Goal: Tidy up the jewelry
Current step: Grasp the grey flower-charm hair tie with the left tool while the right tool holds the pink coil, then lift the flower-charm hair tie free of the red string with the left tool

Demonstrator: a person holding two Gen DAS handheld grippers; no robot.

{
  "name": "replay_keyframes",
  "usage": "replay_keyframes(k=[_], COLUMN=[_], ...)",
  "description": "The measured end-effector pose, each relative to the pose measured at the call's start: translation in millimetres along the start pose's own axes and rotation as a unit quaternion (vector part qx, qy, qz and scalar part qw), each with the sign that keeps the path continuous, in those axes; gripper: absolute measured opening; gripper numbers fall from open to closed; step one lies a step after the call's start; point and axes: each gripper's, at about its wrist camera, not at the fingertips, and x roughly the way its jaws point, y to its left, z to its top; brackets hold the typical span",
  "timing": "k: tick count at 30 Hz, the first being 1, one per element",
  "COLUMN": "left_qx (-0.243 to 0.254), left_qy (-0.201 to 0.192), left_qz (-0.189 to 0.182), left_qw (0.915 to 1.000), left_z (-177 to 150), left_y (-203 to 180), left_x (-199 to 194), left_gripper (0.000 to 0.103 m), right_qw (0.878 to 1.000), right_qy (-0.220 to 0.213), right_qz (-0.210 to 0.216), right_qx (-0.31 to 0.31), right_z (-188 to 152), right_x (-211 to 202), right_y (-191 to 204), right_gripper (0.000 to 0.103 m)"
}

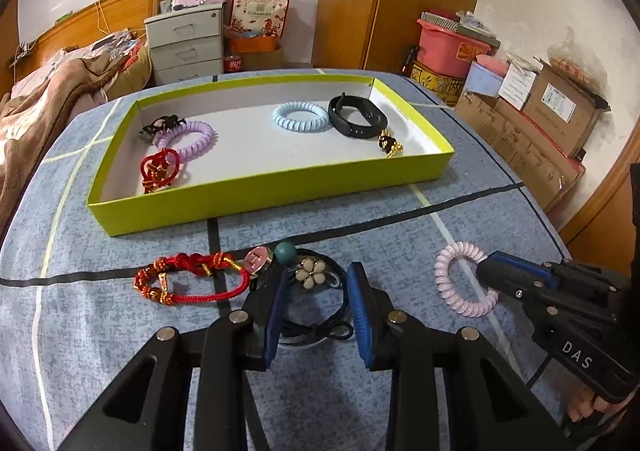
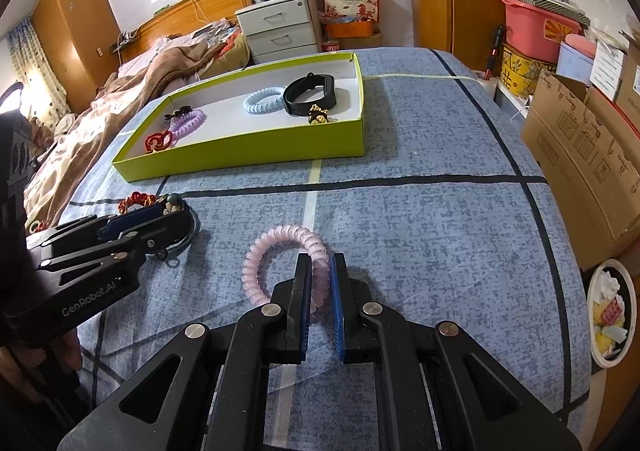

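1. Blue-padded left gripper (image 1: pixel 318 297), bottom centre, stands half open astride the dark flower hair tie (image 1: pixel 314 278); pads not visibly pressing.
2. Right gripper (image 2: pixel 320 283) is clamped on the pink coil bracelet (image 2: pixel 280 251), mid-frame on the cloth.
3. Both look light and springy; pinch one strand.

A white drawer cabinet (image 1: pixel 184 45) stands beside a bed with a brown blanket (image 1: pixel 52 99). Cardboard boxes (image 1: pixel 536 131) and a pink bin (image 1: pixel 450 47) stand near the wall.
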Motion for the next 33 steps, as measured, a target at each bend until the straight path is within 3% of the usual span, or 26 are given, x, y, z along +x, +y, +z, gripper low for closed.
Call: replay_keyframes(k=[2,4,11,33], left_qx=[-0.003,-0.007,-0.027,-0.094], left_qy=[0.000,0.000,-0.003,-0.073], left_qz=[0.000,0.002,-0.006,-0.016], left_qw=[1.0000,1.0000,0.9996,0.9928], left_z=[0,0,-2,3], left_y=[1,3,13,46], left_x=[0,0,-4,-46], left_gripper=[0.029,0.020,0.008,0.006], right_qw=[1.000,1.000,1.000,1.000], right_qy=[-0.002,0.000,-0.001,-0.006], right_qz=[0.001,0.002,0.001,-0.002], right_qx=[0.000,0.001,0.001,0.004], right_z=[0,0,-1,0], right_x=[-1,-1,-1,-4], right_y=[0,0,-1,-3], right_gripper=[0.010,0.010,0.010,0.010])
